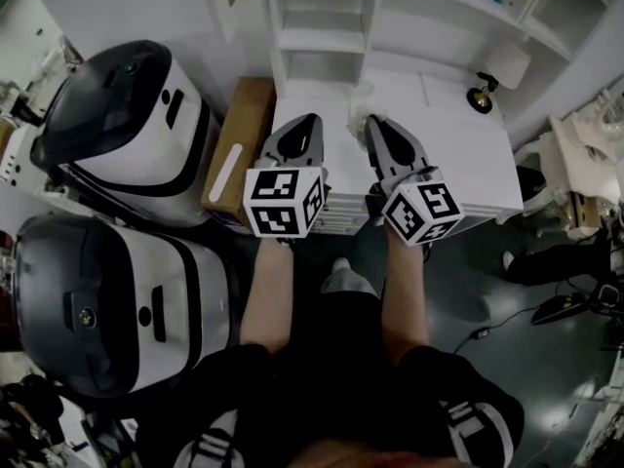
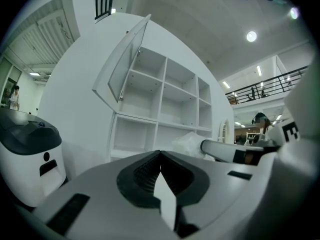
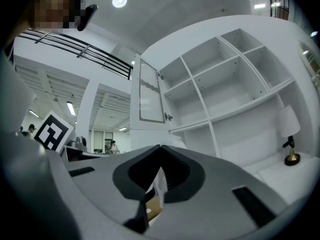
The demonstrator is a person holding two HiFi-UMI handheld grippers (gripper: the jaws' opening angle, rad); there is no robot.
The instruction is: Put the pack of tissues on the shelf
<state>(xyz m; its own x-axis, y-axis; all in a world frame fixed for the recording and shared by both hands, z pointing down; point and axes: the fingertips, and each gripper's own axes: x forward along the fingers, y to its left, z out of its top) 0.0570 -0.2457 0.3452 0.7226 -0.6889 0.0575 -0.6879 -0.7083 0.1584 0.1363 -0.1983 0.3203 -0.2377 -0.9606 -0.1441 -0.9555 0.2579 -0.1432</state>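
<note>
— What's over there?
— A white shelf (image 1: 322,27) on a bench (image 1: 458,154). The left claw (image 1: 312,120) and right claw (image 1: 371,122) are both pinched together, empty.
— And the tissues (image 2: 192,141)?
— On the bench, at the shelf's foot.

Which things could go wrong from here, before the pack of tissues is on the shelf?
1. Both the left gripper and the right gripper are shut and empty; reaching like this may push the pack of tissues away instead of gripping it.
2. The open cabinet door stands out by the upper shelves; a lifted gripper could hit it.
3. The small lamp at the right might be knocked.
</note>
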